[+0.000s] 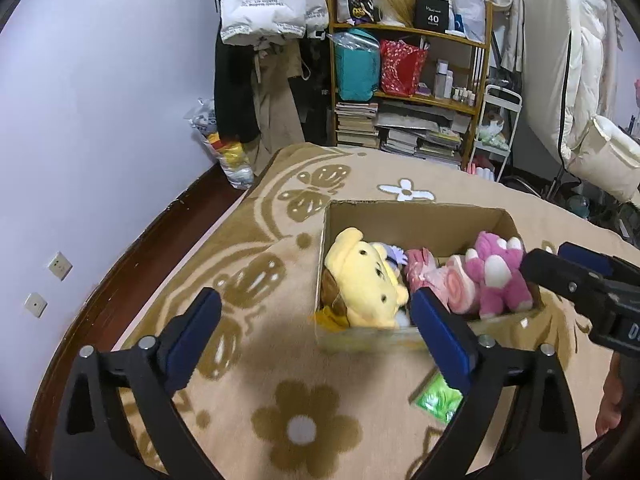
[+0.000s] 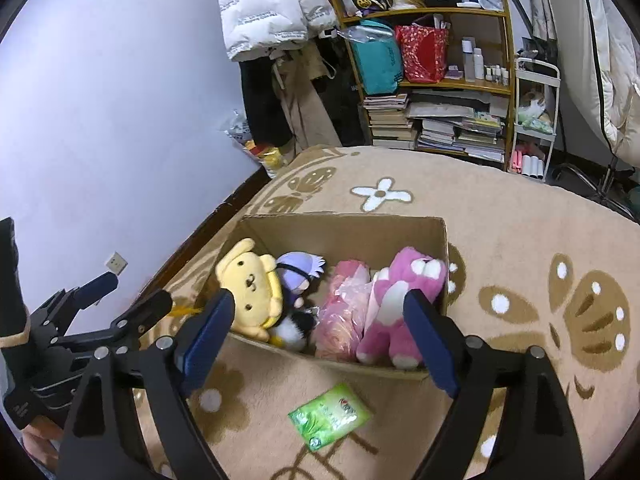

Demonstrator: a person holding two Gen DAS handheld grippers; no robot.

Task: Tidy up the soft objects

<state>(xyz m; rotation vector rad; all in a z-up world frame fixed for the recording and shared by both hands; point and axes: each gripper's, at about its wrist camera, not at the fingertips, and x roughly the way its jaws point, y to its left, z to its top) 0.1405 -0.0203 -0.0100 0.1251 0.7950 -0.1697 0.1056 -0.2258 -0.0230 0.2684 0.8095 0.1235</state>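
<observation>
Box (image 2: 400,236): light cardboard, at 12 o'clock of my tongs, on the blanket (image 2: 520,240).
Pink plush (image 2: 404,300): soft, inside at right; pinch its body.
Green packet (image 2: 330,416): slippery, at 6 o'clock of box.
Left tongs (image 1: 316,336), right tongs (image 2: 320,340): both released, empty.

Both fisheye views look forward and down along their own fingers, from close above the blanket (image 1: 280,360). The left wrist view sits left of the box (image 1: 400,216), the right wrist view nearer its middle. Both share the box, its toys, the green packet (image 2: 330,414), the shelf (image 1: 412,32) and each other's gripper at the edge
</observation>
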